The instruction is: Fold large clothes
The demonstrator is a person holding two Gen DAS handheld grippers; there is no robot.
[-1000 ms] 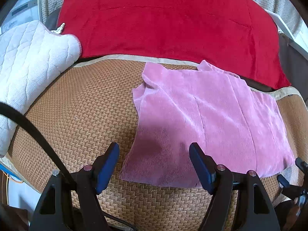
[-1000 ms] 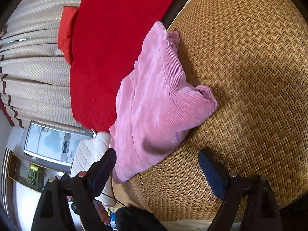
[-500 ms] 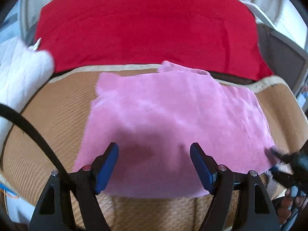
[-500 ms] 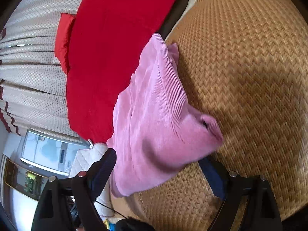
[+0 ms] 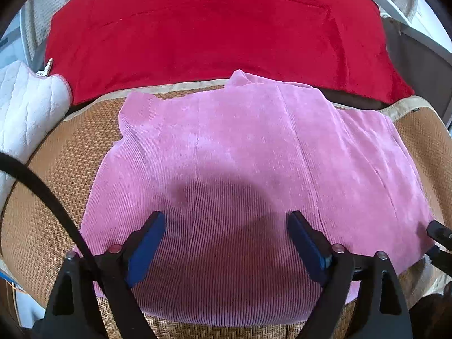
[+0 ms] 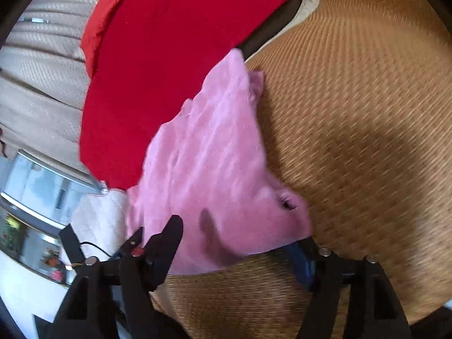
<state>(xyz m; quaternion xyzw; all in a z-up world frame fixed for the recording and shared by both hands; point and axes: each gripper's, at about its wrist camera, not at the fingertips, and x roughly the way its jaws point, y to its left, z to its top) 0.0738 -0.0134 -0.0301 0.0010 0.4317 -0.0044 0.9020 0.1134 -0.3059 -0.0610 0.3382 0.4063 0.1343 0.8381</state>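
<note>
no brand, label or writing can be read anywhere in either view. the left gripper [image 5: 226,243] hangs over the pink garment [image 5: 254,169] with its blue-padded fingers [image 5: 147,243] wide apart; the jaws have just been opening, and only flat cloth lies below the gap, nothing pinched. the garment is a ribbed, corduroy-like fabric, spread roughly rectangular on the woven mat [image 5: 56,169], reaching ahead of the claw to the mat's tan edging. beyond it lies a red blanket [image 5: 214,28], plush and smooth; to the claw's left a white quilted pad [image 5: 25,107] is cut off by the frame. at the far right edge dark parts of the other tool poke in, too cropped to read.

the right wrist view is motion-blurred. the right gripper [image 6: 237,243] has the garment's near corner [image 6: 226,169] between its jaws, which have just been opening; one finger [image 6: 166,243] shows clear, the other is partly hidden under the pink edge, so whether the pads press the cloth cannot be told. right of the claw the herringbone mat [image 6: 367,141] is bare.
</note>
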